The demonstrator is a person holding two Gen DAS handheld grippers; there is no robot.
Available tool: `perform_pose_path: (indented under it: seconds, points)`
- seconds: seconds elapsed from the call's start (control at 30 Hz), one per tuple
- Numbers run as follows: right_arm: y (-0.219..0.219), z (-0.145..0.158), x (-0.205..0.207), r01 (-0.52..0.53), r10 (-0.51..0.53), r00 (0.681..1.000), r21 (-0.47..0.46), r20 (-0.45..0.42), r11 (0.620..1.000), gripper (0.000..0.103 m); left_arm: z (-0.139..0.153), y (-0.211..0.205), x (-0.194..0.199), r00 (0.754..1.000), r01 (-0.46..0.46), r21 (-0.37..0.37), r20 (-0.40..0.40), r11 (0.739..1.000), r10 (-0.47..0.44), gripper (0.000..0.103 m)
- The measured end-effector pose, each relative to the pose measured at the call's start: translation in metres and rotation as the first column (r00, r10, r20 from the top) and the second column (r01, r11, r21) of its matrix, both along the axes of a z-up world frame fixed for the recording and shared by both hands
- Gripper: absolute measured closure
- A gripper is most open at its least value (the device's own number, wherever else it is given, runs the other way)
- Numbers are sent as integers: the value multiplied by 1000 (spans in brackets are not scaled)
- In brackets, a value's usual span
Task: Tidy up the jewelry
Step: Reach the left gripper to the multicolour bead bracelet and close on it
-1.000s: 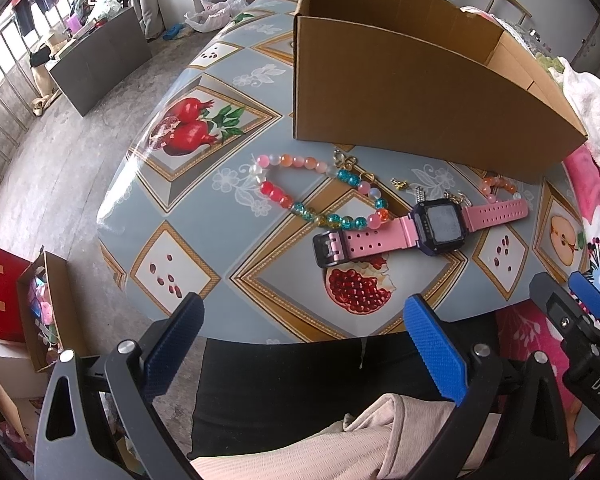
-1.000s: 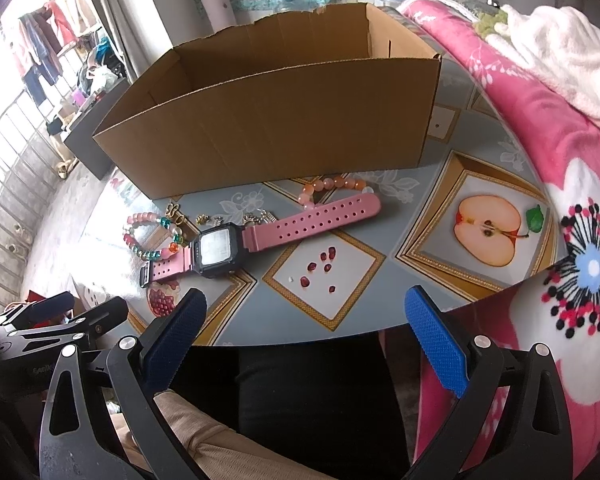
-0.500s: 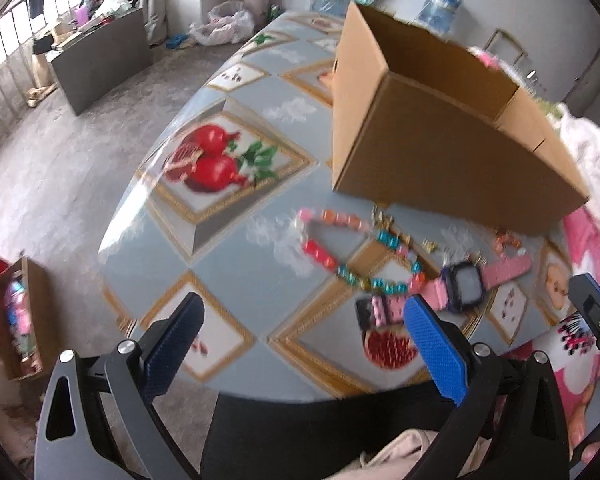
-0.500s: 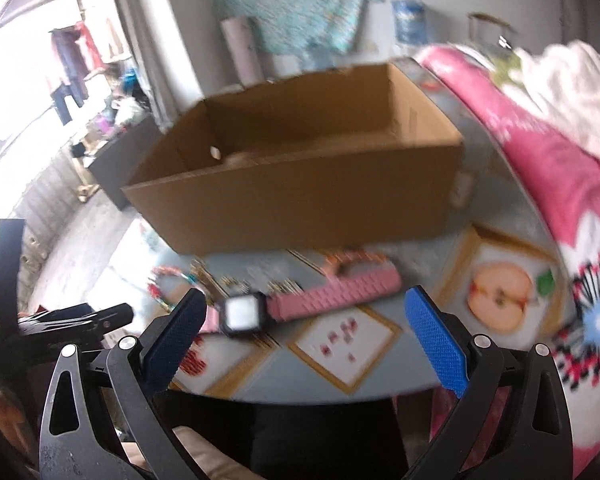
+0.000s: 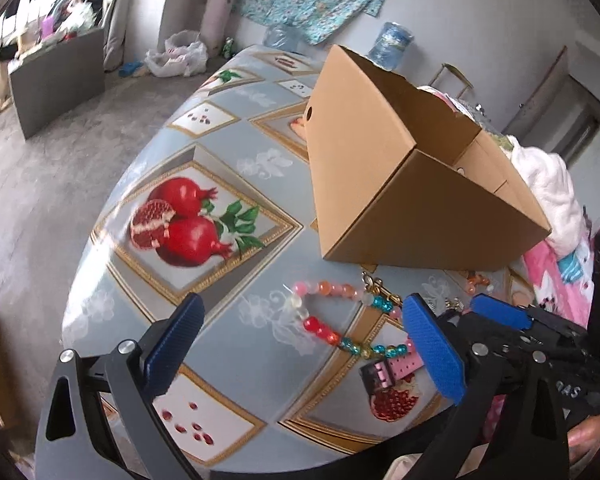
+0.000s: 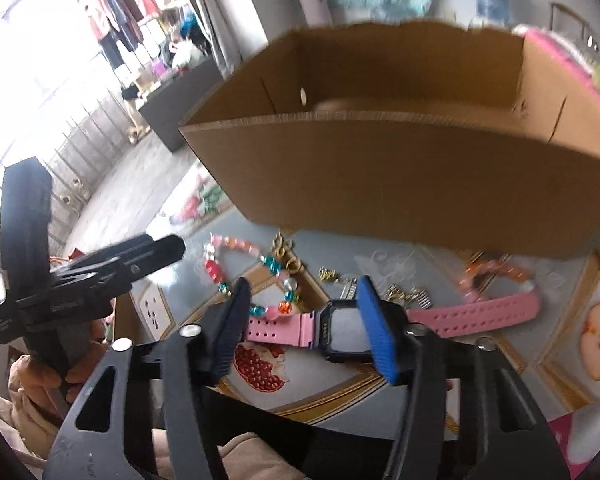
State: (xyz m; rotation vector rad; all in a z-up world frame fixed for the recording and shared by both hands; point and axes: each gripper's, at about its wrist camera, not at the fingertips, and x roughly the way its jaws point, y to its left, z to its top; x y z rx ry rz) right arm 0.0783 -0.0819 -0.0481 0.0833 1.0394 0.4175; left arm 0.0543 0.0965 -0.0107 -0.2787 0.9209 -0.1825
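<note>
Right gripper (image 6: 304, 320) fingers spread astride pink watch (image 6: 346, 330); closing may snag beaded bracelet (image 6: 252, 276) touching the strap; left gripper (image 5: 300, 344) fingers also spread.

I see a matt brown cardboard box (image 5: 384, 184) on a glossy printed tablecloth (image 5: 204, 280). The watch (image 6: 342, 330) has a smooth pink rubbery strap, the bracelet (image 5: 332, 320) shiny translucent beads, my gripper fingers (image 6: 374, 332) ribbed blue pads.
</note>
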Motion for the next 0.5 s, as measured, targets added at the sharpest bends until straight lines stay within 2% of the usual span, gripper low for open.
perform_pose_path:
  seconds: [0.07,0.13,0.23,0.37,0.5]
  points:
    - [3,-1,5,-2,2,1000,-1,-20,1000,62,-1,-2,2,1000,22,19,5,1000,-22,7]
    - [8,-2,9,-11,11,999,1,-38,1000,67,-2,-4,1,999,40,36,12,999,-41,15]
    - [10,-8,6,-24,24,998,-3,-57,1000,73,-5,-6,5,998,61,44,14,997,-62,31]
    - [16,-11,10,-40,39,995,-14,-89,999,76,-11,-7,14,996,84,34,-13,996,-84,55]
    - [19,-14,13,-51,47,992,-30,-114,998,78,-18,-10,19,993,114,44,-46,993,-112,69]
